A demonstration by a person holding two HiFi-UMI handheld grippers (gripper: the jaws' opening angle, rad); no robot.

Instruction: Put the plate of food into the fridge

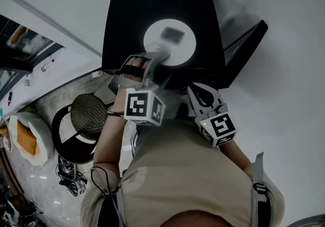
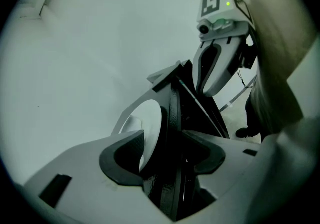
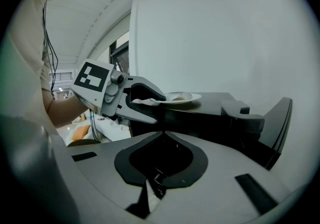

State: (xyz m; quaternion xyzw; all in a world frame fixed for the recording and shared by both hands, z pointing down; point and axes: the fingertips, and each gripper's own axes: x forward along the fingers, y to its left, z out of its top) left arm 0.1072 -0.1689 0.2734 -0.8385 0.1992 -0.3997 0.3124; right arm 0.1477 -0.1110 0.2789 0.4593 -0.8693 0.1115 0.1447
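Observation:
A white plate [image 1: 170,43] with a portion of food [image 1: 172,33] sits on top of the black mini fridge [image 1: 122,18]. My left gripper [image 1: 158,57] reaches its near rim. In the right gripper view, the left gripper [image 3: 145,100] has one jaw above and one below the rim of the plate [image 3: 182,97], with a gap left. In the left gripper view, the plate [image 2: 150,128] stands edge-on between the open left gripper [image 2: 165,155] jaws. My right gripper [image 1: 195,91] hangs shut and empty in front of the fridge, beside its door [image 1: 244,43], which stands ajar.
A round black stool with a mesh seat [image 1: 89,114] stands left of the person. Further left, a counter holds a dish of bread [image 1: 28,139]. Cables [image 1: 71,175] lie on the floor. A white wall is behind the fridge.

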